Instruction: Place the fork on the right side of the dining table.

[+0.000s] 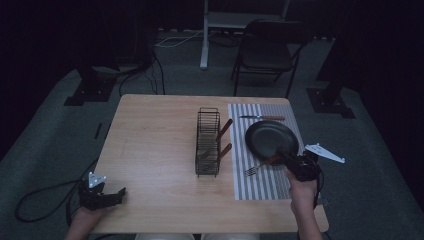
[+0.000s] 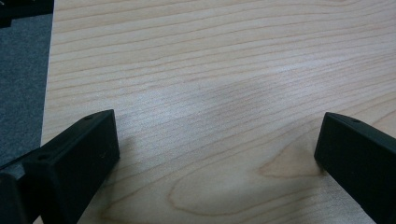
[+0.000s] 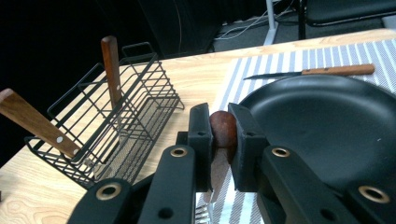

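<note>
Both jaws of the right gripper (image 3: 219,140) pinch the fork (image 1: 260,165) handle between them.

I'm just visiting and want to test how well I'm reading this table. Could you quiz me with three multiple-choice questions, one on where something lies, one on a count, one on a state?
1. Where does the knife lie?
A. in the wire basket
B. on the striped mat beyond the black plate
C. on the floor

2. How many wooden handles stick out of the wire basket?
A. none
B. two
C. five

3. What is the right gripper doing?
A. clamped on the fork handle
B. open above the chair
C. resting in the basket

Answers:
1 B: the knife rests on the striped mat, past the far rim of the black plate.
2 B: two handles lean out of its side.
3 A: its jaws pinch the wooden end of the fork.
</note>
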A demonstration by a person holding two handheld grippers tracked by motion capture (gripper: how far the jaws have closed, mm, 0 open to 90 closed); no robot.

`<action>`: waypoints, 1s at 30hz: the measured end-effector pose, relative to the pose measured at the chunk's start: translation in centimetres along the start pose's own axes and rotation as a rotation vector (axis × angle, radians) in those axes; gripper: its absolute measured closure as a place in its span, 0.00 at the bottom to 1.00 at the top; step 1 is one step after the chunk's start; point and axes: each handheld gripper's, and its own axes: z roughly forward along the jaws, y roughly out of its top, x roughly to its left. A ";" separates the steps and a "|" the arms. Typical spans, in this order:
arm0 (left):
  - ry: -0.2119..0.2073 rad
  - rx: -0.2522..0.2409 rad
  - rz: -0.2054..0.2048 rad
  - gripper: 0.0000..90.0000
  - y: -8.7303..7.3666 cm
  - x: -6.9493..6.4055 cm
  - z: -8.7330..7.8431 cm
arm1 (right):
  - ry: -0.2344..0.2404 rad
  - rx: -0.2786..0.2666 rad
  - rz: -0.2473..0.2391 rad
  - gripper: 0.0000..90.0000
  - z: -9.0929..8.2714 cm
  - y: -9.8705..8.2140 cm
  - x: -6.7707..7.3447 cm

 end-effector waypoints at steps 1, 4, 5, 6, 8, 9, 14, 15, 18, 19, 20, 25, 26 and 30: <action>0.000 0.000 0.000 0.00 0.0 0.0 0.0 | 0.002 0.001 0.005 0.90 0.1 -0.1 0.0; 0.000 0.000 0.000 0.00 0.0 0.0 0.0 | 0.007 -0.006 0.016 0.90 0.3 -0.3 0.1; 0.000 0.000 0.000 0.00 0.0 0.0 0.0 | 0.002 -0.013 0.015 0.90 0.3 -0.4 0.2; 0.000 0.000 0.000 0.00 0.0 0.0 0.0 | -0.005 -0.016 0.009 0.90 0.3 -0.3 0.2; 0.000 0.000 0.000 0.00 0.0 0.0 0.0 | -0.005 -0.025 0.018 0.90 0.2 -0.4 0.1; 0.000 0.000 0.000 0.00 0.0 0.0 0.0 | -0.005 -0.027 0.025 0.90 0.2 -0.4 0.0; 0.000 0.000 0.000 0.00 0.0 0.0 0.0 | -0.011 -0.041 0.054 0.90 0.1 -0.7 -0.4; 0.000 0.000 0.000 0.00 0.0 0.0 0.0 | -0.014 -0.039 0.059 0.90 0.2 -0.9 -0.4; 0.000 0.000 0.000 0.00 0.0 0.0 0.0 | -0.014 -0.030 0.071 0.90 0.2 -1.2 -0.6; 0.000 0.000 0.000 0.00 0.0 0.0 0.0 | -0.013 -0.032 0.076 0.90 0.2 -1.2 -0.7; 0.000 0.000 0.000 0.00 0.0 0.0 0.0 | -0.015 -0.031 0.084 0.90 0.2 -1.3 -0.8; 0.000 0.000 0.000 0.00 0.0 0.0 0.0 | -0.065 -0.014 0.115 0.87 -0.2 -1.6 -1.6; 0.000 0.000 0.000 0.00 0.0 0.0 0.0 | -0.080 -0.007 0.120 0.86 -0.3 -1.7 -1.9; 0.000 0.000 0.000 0.00 0.0 0.0 0.0 | -0.117 0.023 0.143 0.83 -0.6 -2.3 -3.0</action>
